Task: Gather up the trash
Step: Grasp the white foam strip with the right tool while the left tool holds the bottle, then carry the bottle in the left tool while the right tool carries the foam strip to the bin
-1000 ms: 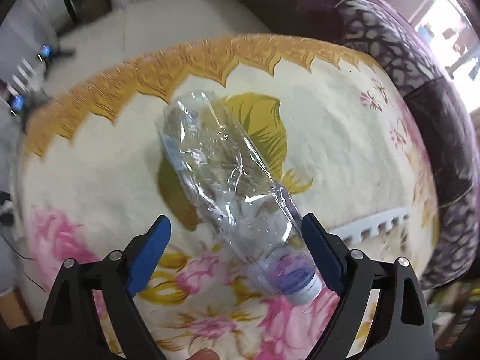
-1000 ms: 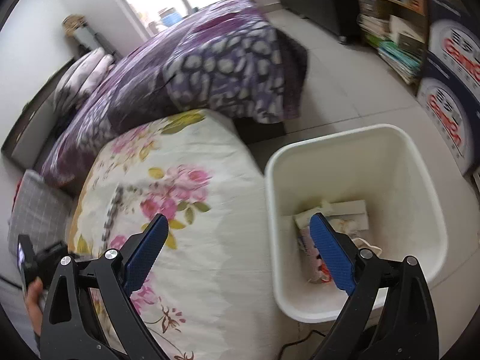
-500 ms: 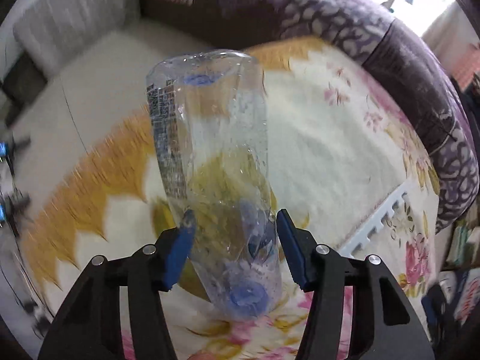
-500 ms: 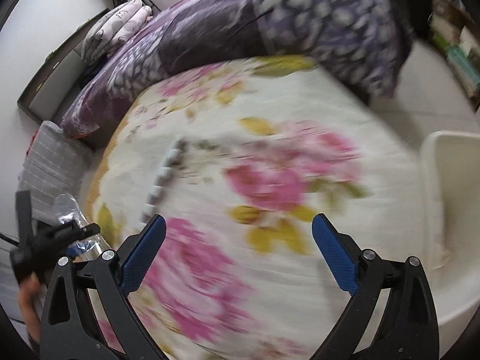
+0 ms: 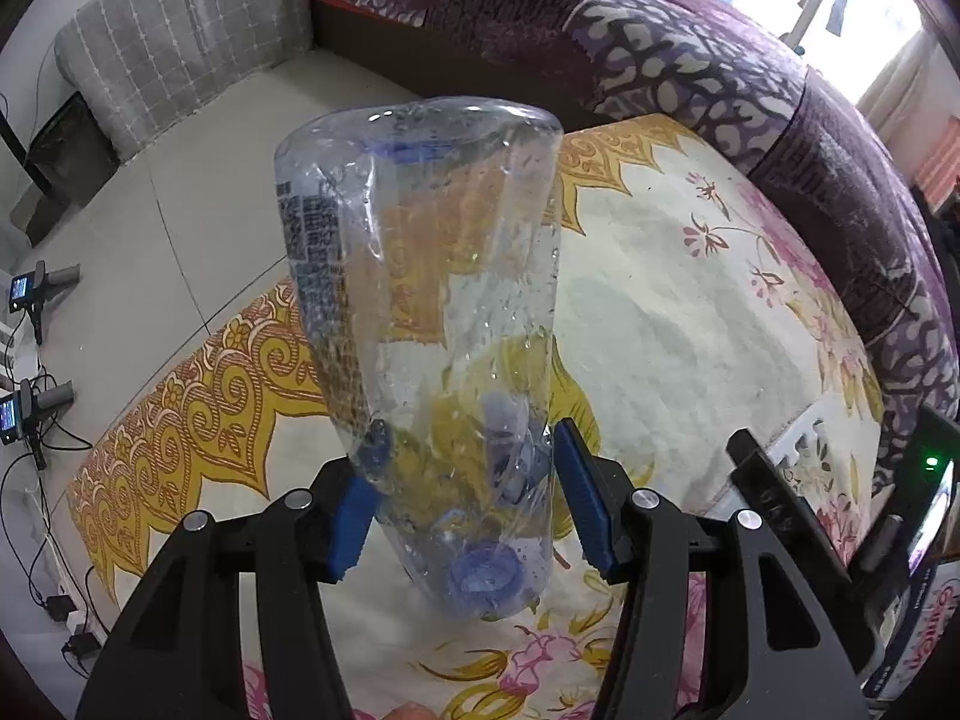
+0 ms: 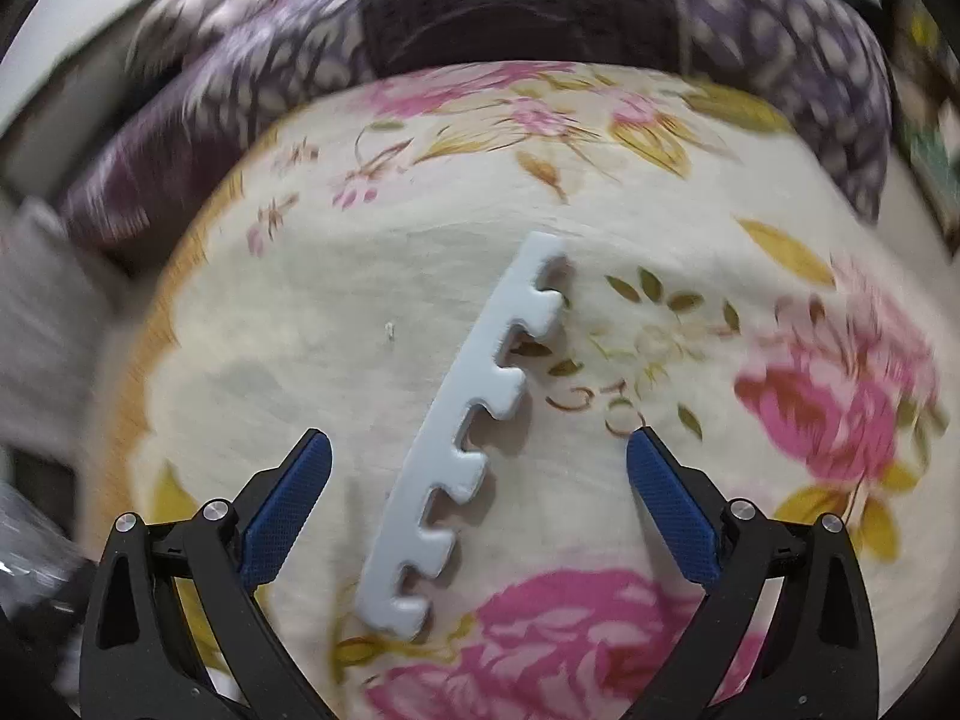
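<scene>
My left gripper is shut on a clear plastic bottle near its neck. The bottle's blue cap points toward the camera and its base tilts up and away, held above the floral bedspread. My right gripper is open and empty, low over the bedspread. A pale blue notched foam strip lies on the bedspread between its fingers. The same strip and part of the right gripper tool show at the right of the left wrist view.
A purple patterned quilt is bunched along the far side of the bed. A grey checked cushion leans beyond the tiled floor. Small devices with cables sit on the floor at the left.
My left gripper closed on the bottle and lifted it off the bedspread, base tilted up. My right gripper swung away from the white bin to above the foam strip, still open.
</scene>
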Tool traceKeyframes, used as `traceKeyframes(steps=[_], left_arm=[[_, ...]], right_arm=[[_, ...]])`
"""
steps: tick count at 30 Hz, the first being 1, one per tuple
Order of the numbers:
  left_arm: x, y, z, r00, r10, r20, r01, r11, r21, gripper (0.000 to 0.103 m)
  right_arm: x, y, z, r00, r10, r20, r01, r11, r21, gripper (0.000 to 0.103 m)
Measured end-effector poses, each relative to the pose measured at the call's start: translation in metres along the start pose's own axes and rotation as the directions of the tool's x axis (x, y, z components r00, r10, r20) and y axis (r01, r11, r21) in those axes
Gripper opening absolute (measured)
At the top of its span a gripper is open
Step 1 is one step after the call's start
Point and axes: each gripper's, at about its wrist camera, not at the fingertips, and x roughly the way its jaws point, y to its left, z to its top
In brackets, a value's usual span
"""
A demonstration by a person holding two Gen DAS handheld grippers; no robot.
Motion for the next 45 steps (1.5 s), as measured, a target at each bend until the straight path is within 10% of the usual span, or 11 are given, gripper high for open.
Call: traceKeyframes(steps=[4,7,14,31,45], left_arm=[[-0.003,0.003,0.000,1.000,0.006,0.010,-0.006,1.000,-0.002,0.055],[-0.006,0.005,-0.001,1.000,0.019,0.019,-0.019,1.000,-0.006,0.055],[-0.022,-0.003,-0.009,0.995,0.055,0.080,-0.057,0.998,0.020,0.055],[-0.113,-0.045,-0.045,0.967,-0.041,0.250,0.036,0.999,0.027,0.055],[-0.131,-0.111,-0.120,0.966,-0.113,0.233,0.070,0.980,0.184,0.055]], right_arm=[[-0.009,-0.006,-0.011,0.999,-0.009,0.046,0.015,0.992,-0.125,0.061],[-0.017,-0.024,-0.013,0.993,0.120,-0.002,-0.119,0.982,-0.147,0.027],[-0.050,-0.063,-0.019,0.968,0.251,0.006,-0.249,0.964,-0.091,0.027],[-0.154,-0.097,-0.039,0.950,0.279,0.137,-0.253,0.950,-0.183,0.027],[-0.204,-0.178,-0.059,0.942,0.267,0.203,-0.250,0.963,-0.104,0.027]])
